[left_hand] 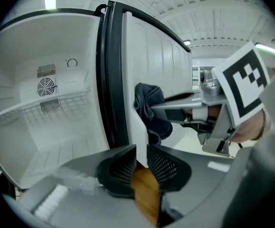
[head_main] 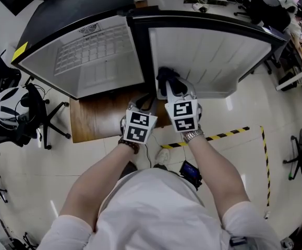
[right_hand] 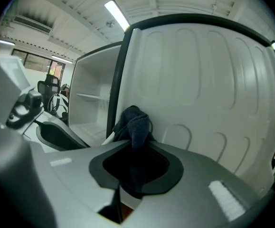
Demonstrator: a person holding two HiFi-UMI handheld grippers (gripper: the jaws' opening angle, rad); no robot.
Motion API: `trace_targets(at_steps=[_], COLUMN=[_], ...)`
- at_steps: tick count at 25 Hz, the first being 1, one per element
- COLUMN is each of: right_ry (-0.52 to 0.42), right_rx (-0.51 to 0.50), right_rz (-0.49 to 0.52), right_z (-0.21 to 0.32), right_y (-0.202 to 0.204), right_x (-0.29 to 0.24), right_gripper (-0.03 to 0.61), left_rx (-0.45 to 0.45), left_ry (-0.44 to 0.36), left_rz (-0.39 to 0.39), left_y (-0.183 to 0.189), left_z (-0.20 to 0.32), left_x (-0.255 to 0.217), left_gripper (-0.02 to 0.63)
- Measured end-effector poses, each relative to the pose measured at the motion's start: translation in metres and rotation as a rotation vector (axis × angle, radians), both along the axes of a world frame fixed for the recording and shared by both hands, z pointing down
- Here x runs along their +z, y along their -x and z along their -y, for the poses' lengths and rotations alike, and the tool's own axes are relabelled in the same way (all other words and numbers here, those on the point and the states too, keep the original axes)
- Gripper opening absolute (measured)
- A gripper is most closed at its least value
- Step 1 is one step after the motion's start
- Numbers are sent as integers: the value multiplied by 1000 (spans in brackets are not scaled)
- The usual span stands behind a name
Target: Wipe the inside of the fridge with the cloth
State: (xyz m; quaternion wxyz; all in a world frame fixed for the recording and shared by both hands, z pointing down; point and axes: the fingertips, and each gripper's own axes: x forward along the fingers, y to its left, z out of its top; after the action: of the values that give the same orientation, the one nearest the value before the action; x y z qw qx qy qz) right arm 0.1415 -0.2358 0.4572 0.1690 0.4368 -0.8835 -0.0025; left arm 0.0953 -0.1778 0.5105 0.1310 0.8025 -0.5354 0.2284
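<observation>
Fridge (head_main: 88, 61): sitting on a wooden table (head_main: 96, 119), standing open and showing a white inside with a wire shelf (head_main: 91, 48) across it.
Door (head_main: 208, 56): hanging wide open at the right of the cabinet, its ribbed white inner face turning toward the person.
Seal (left_hand: 109, 80): a black strip running down between the cabinet and the door liner.
Cloth (right_hand: 135, 125): dark and bunched, sticking up out of the right jaw tips and touching the door's inner face just beside the seal, in the lower part of the door. It is not lying inside the cabinet.
Right gripper (right_hand: 137, 151): jaws are pinching together on the cloth and pointing it at the door liner.
Left gripper (left_hand: 141, 158): jaws are standing only narrowly apart, and the door's lower white edge is filling the gap between them, so they appear to be clamping it. The table is showing below the tips.
Hands: both are reaching forward side by side, the grippers near each other at the foot of the door.
Floor: yellow-black tape (head_main: 229, 134) is running behind the right arm, and a chair (head_main: 36, 113) is standing at the left.
</observation>
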Motion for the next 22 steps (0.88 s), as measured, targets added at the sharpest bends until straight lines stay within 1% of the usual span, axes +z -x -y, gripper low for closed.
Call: trace_targets(at_steps=[5,9,13,22], right_ry=[32,47,49,61], right_rx=[-1,30,68,190], right_rz=[-46,-70,-81,-97], right_z=[4,7,11,25], right_y=[4,-7,-27,-89], right_x=[20,30,35,43], right_gripper=[55,55,55,55], left_rx=[-10,1,10,19], left_ry=[8,11,15,19], left_rz=[3,-1,1,5], left_y=[6,1,-4,-12], left_z=[-2,-2,0,4], left_x=[3,5,7,11], left_gripper=[75,75,75,75])
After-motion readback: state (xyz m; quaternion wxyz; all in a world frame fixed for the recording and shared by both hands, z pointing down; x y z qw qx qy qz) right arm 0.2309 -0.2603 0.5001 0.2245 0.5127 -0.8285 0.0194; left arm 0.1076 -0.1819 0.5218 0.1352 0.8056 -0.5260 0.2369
